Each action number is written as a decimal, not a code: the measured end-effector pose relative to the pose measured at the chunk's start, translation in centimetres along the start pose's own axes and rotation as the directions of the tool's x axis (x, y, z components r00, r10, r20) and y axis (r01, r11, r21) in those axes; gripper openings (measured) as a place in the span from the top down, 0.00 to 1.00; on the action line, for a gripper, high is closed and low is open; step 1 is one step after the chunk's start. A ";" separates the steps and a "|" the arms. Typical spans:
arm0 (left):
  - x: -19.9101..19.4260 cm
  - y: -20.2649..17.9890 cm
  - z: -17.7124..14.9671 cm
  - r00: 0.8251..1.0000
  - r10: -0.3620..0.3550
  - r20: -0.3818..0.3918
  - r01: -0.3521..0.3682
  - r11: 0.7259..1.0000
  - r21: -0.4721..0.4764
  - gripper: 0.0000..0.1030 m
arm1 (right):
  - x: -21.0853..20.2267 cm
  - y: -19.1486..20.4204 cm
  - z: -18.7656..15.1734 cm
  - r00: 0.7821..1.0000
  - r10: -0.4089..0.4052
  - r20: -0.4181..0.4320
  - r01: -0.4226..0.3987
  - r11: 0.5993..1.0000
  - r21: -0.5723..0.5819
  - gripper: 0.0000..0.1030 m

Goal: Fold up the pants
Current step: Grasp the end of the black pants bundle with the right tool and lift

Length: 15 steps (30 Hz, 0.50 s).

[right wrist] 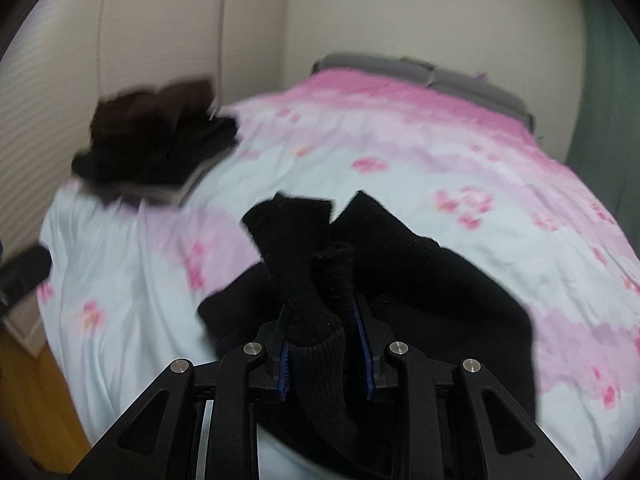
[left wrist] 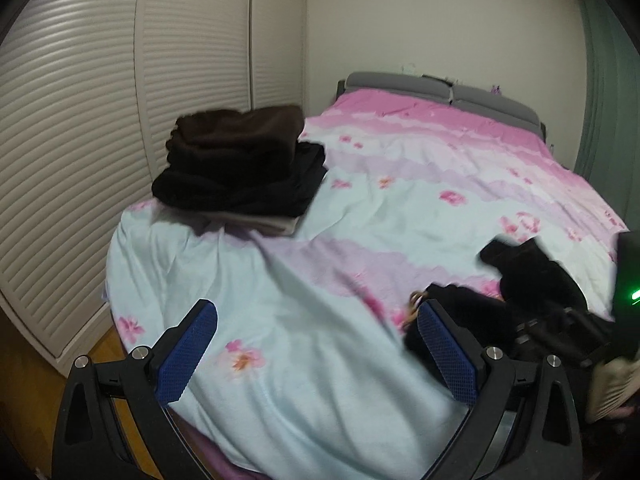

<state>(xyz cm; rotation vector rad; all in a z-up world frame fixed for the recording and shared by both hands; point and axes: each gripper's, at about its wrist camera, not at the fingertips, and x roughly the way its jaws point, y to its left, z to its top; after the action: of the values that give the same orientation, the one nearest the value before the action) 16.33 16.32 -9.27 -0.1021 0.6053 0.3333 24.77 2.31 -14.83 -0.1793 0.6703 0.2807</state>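
Right wrist view, right tool [right wrist: 322, 312] clamped on black pants [right wrist: 420, 280], left tool [left wrist: 318, 336] wide and empty, no legible writing

Left wrist view: looking forward and downward along the left gripper [left wrist: 318, 346] from the foot of the bed [left wrist: 360, 208], facing the headboard [left wrist: 440, 90]; wardrobe [left wrist: 120, 100] lying to the picture's left.
Left view range: sitting close over the near corner of the bed; fingers framing the lower edge.
Right wrist view: looking forward and downward along the right gripper [right wrist: 322, 322], facing the same headboard; blurred.
Right view range: sitting very near the pants [right wrist: 400, 280], which are filling the lower centre.
Shared area: both are showing the bed, the headboard, the clothes pile [left wrist: 236, 164] at left, the wardrobe and the pants.
Cross-sighting: the right gripper is showing at the left view's right edge.
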 end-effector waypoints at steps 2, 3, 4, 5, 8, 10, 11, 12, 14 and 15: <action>0.8 0.6 -0.3 1.000 0.001 -0.020 -0.002 1.000 -0.008 0.01 | 1.6 1.1 -0.7 0.999 0.005 -0.045 -0.006 1.000 -0.019 0.73; 1.1 0.8 -0.4 1.000 0.002 -0.027 -0.002 1.000 -0.011 0.01 | 2.2 1.3 -1.1 0.998 0.007 -0.056 -0.008 1.000 -0.019 0.73; 1.4 0.9 -0.6 0.999 0.002 -0.034 -0.002 1.000 -0.015 0.01 | 2.5 1.5 -1.4 0.998 0.010 -0.058 -0.011 1.000 -0.019 0.73; 1.7 1.1 -0.7 0.999 -0.001 -0.041 0.000 1.000 -0.019 0.01 | 2.8 1.5 -1.5 0.998 0.008 -0.058 -0.009 1.000 -0.022 0.73; 2.3 1.1 -0.8 0.999 -0.004 -0.050 0.003 1.000 -0.020 0.01 | 3.4 1.2 -1.4 0.998 0.020 -0.058 -0.020 1.000 0.000 0.73; 2.7 1.0 -0.8 0.998 -0.007 -0.058 0.006 1.000 -0.022 0.01 | 3.8 1.2 -0.9 0.999 0.017 -0.049 -0.016 1.000 0.023 0.73; 2.8 0.8 -0.8 0.998 -0.010 -0.062 0.009 1.000 -0.024 0.01 | 4.1 1.5 -0.7 0.999 0.017 -0.049 -0.015 0.999 0.028 0.73; 2.8 0.8 -0.7 0.998 -0.012 -0.063 0.011 1.000 -0.024 0.01 | 4.4 1.8 -0.5 0.998 0.018 -0.053 -0.016 0.999 0.027 0.73; 2.6 0.6 -0.6 0.998 -0.013 -0.056 0.012 1.000 -0.017 0.01 | 4.2 1.9 -0.7 0.998 0.029 -0.055 -0.028 0.999 0.020 0.72; 2.4 0.6 -0.6 0.999 -0.012 -0.052 0.012 1.000 -0.014 0.01 | 4.0 1.8 -0.8 0.998 0.042 -0.057 -0.041 0.999 0.017 0.71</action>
<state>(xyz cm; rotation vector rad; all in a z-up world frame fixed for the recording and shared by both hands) 17.68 17.40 -11.13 -0.1276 0.6543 0.3239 26.73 4.65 -18.09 -0.1586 0.7332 0.3106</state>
